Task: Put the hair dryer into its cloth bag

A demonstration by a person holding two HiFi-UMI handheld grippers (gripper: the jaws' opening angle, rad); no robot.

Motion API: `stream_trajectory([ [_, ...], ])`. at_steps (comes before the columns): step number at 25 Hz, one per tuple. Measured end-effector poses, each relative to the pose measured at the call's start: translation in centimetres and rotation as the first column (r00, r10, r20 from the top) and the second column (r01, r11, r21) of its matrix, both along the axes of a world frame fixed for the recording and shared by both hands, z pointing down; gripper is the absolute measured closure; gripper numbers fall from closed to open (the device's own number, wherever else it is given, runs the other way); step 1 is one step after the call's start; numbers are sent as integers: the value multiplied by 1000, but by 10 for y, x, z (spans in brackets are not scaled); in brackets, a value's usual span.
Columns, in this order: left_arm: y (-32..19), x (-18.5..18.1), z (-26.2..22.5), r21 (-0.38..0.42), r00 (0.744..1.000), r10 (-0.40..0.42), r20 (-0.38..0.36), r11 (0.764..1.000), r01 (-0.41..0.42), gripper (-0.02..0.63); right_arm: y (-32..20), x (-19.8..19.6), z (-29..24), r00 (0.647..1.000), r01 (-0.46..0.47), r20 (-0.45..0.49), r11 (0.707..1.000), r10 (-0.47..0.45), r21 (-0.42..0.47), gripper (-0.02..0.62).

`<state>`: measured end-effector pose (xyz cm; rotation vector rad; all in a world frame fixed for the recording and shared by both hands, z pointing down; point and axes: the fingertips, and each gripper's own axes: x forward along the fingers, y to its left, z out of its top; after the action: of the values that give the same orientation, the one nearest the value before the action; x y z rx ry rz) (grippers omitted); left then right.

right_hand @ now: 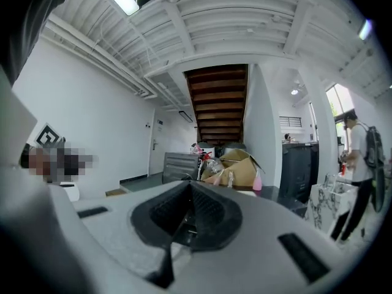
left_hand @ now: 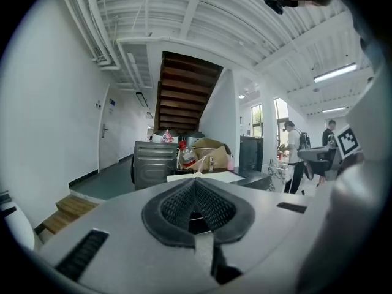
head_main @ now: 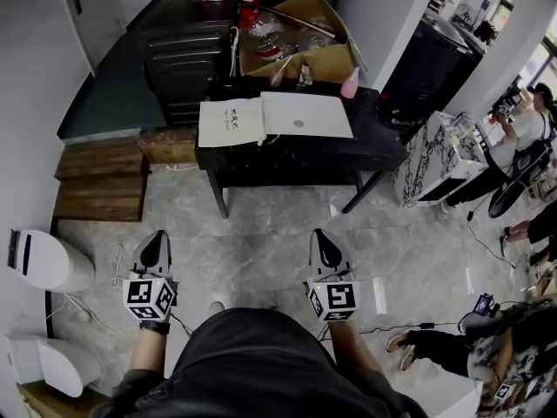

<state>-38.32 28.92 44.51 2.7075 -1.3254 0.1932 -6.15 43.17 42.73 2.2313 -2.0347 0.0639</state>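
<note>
On the black table (head_main: 296, 159) ahead lie two flat pale things side by side: a cream cloth bag (head_main: 231, 122) with dark print and a white flat piece (head_main: 305, 114) with a small grey dot. I cannot make out a hair dryer in any view. My left gripper (head_main: 155, 249) and right gripper (head_main: 325, 249) hang over the marble floor, close to my body and well short of the table. Both are shut with nothing between the pads. The same shut left gripper (left_hand: 196, 192) and shut right gripper (right_hand: 188, 201) fill their own views, pointing toward the table (left_hand: 245, 177).
Behind the table stand an open cardboard box (head_main: 305, 33) of clutter, a pink bottle (head_main: 350, 84) and a grey suitcase (head_main: 187, 59). Wooden steps (head_main: 104, 181) lie at left, white appliances (head_main: 48, 259) near my left side. A marble-patterned cabinet (head_main: 435, 159) and people (head_main: 522, 129) are at right.
</note>
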Motion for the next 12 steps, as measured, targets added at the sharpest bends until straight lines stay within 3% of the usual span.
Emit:
stream_trajectory([
  [12, 36, 29, 25, -18, 992, -121, 17, 992, 121, 604, 2, 56, 27, 995, 97, -30, 995, -98, -31, 594],
])
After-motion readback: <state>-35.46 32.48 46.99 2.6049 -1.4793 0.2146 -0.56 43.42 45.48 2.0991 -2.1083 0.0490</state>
